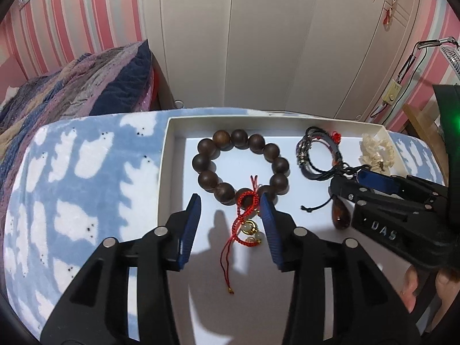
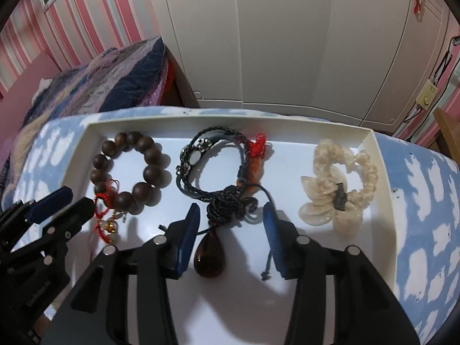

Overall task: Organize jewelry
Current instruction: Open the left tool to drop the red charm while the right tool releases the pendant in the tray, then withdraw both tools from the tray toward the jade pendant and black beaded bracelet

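Inside the tray [image 2: 86,143], you're holding your left claw [image 1: 230,210] wide over the bead bracelet [image 1: 238,166], right claw [image 2: 231,218] wide around the pendant [image 2: 209,256].

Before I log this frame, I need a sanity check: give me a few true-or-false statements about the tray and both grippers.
1. The wooden bead bracelet lies inside the white tray. True.
2. The left gripper is shut on the bracelet. False: its fingers are open, straddling the red cord charm.
3. The cream scrunchie lies on the blanket. False: it lies in the tray.
4. The right gripper is open above the amber pendant. True.
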Action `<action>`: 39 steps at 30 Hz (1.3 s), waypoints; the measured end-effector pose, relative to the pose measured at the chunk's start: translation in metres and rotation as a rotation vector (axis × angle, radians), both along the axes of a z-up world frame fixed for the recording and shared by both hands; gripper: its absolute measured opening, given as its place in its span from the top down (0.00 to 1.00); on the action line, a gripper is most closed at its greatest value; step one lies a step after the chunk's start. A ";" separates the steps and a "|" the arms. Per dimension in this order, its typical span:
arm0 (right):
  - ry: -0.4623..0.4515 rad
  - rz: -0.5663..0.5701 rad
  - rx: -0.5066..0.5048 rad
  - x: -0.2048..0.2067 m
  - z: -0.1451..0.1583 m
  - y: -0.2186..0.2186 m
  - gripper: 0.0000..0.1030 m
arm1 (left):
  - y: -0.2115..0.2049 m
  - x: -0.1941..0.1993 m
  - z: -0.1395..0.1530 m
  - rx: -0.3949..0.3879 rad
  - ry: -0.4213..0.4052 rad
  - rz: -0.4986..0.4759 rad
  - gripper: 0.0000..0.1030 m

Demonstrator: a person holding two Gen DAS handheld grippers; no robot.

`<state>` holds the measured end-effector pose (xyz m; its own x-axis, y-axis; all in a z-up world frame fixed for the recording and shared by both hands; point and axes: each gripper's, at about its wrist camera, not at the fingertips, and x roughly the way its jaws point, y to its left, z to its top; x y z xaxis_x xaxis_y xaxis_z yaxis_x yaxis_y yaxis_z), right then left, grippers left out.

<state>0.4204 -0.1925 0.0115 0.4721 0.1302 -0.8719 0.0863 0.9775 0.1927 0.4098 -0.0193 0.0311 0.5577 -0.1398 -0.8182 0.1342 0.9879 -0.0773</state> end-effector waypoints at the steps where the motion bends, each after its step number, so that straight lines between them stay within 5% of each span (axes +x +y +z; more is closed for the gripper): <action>1: -0.005 -0.009 0.006 -0.003 0.004 -0.004 0.56 | -0.002 -0.001 0.003 -0.003 -0.001 -0.001 0.59; 3: -0.025 -0.029 0.013 -0.009 0.015 -0.014 0.56 | -0.001 -0.008 0.014 -0.008 -0.014 -0.007 0.58; 5: -0.052 -0.056 0.028 -0.021 0.030 -0.027 0.55 | 0.001 -0.019 0.029 -0.007 -0.040 0.002 0.42; 6: -0.062 -0.061 0.035 -0.026 0.036 -0.031 0.54 | 0.003 -0.023 0.035 -0.008 -0.053 0.006 0.26; 7: -0.075 -0.063 0.034 -0.033 0.046 -0.035 0.45 | 0.004 -0.029 0.044 -0.009 -0.075 0.013 0.17; 9: -0.108 -0.074 0.004 -0.046 0.063 -0.040 0.31 | 0.005 -0.043 0.062 -0.013 -0.115 0.008 0.16; 13: -0.153 -0.097 -0.037 -0.077 0.091 -0.049 0.27 | 0.011 -0.070 0.089 -0.026 -0.147 0.000 0.06; 15: -0.165 -0.111 -0.035 -0.093 0.101 -0.056 0.16 | 0.014 -0.086 0.099 -0.033 -0.163 0.008 0.03; 24: -0.261 -0.110 -0.109 -0.192 0.125 -0.065 0.14 | 0.016 -0.165 0.113 -0.026 -0.193 -0.020 0.03; 31: -0.316 -0.132 -0.112 -0.255 0.119 -0.065 0.14 | 0.015 -0.219 0.091 -0.099 -0.170 -0.032 0.03; 39: -0.313 -0.168 -0.178 -0.307 0.083 -0.064 0.14 | -0.019 -0.272 0.050 -0.051 -0.154 -0.151 0.03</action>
